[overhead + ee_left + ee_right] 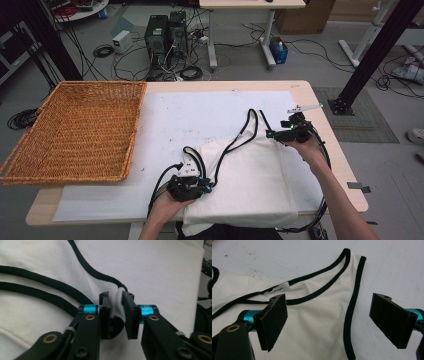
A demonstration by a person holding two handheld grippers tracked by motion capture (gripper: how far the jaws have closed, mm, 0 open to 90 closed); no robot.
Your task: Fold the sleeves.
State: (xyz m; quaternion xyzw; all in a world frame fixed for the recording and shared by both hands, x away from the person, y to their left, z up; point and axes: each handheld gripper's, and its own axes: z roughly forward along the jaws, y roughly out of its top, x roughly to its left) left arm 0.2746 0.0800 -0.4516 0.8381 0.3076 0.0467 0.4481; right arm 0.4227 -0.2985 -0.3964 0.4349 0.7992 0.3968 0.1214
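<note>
**High view: white top on counter, left hand-held gripper pinching, right one open over shoulder strap**

High view puts the white tank top (250, 180) flat on the counter (327, 145), on the pale mat (190, 115), hem toward the person, black-trimmed straps (248, 125) pointing away. Long axis of the garment runs near-to-far, tilted a bit right. Wicker basket (80, 130) sits well apart at the left, nothing in it that I can see.

Key relation: right hand-held gripper (292, 131) is at the far right corner of the top, at the shoulder. Right gripper view: the strap edge with its black binding (352, 302) runs up between the two pads, nearer the right one; neck label (280, 287) off to the left. So the fabric lies directly ahead and below the jaws, binding roughly parallel to the pad faces. The jaws stand wide apart, holding nothing, touching nothing I can confirm.

Left hand-held gripper (197, 186) is at the near left edge of the top, by the armhole trim. Left gripper view: pads (130, 312) nearly closed with a fold of white cloth (118, 305) clamped between them, black binding (95, 271) running out of the pinch.

Judgement: left side is already gripped; next move likely turns on the right jaws dropping and closing on the strap edge. Right arm is nearer that shoulder.
</note>
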